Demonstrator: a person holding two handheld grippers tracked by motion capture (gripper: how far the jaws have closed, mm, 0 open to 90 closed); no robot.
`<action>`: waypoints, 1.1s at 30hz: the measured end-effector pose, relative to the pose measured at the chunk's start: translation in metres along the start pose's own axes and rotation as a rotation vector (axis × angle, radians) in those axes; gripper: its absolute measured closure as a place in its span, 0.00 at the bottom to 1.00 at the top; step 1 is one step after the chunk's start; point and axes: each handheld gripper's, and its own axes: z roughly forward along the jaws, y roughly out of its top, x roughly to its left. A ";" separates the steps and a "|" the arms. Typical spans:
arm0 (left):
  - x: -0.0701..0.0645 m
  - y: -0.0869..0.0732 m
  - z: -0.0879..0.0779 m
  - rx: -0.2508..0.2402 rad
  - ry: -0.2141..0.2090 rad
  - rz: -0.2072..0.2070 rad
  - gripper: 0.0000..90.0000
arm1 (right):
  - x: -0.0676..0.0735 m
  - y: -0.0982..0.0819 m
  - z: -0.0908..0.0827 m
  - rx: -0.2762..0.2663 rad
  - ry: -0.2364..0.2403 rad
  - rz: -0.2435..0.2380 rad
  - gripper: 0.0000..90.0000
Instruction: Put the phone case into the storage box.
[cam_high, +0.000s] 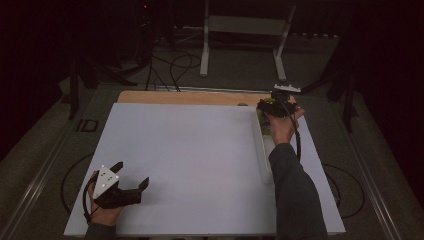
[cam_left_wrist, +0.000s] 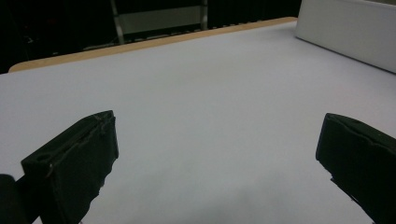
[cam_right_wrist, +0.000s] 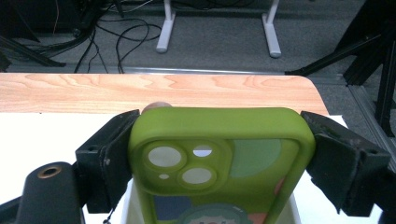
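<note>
Nearest the person, the left gripper (cam_high: 134, 175) rests low on the white sheet (cam_high: 190, 165) by its front-left corner, jaws spread wide and holding nothing. The left gripper view has bare white between them and a broad open stretch of sheet running ahead to the wooden table edge (cam_left_wrist: 140, 45). Over at the right side, a long white tray (cam_high: 261, 150) lies along the sheet, close to its right edge. At the tray's far end, near the sheet's back-right corner, the right gripper (cam_right_wrist: 219, 154) is clamped across a green phone case (cam_right_wrist: 219, 158), one jaw on each long side, camera cut-outs showing. There is a printed picture on the case, but no writing I can read. Beyond that: wood strip, then floor cables (cam_right_wrist: 116, 37).
</note>
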 end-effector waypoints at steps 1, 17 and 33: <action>0.000 0.000 0.000 0.000 0.000 0.000 0.00 | 0.000 0.000 0.000 0.000 0.002 0.000 0.17; 0.000 0.000 0.000 0.001 0.000 0.000 0.00 | 0.000 -0.002 0.004 0.007 0.003 -0.018 0.17; 0.000 0.000 0.000 0.001 0.000 0.000 0.00 | -0.001 -0.002 0.006 0.005 0.014 -0.018 0.16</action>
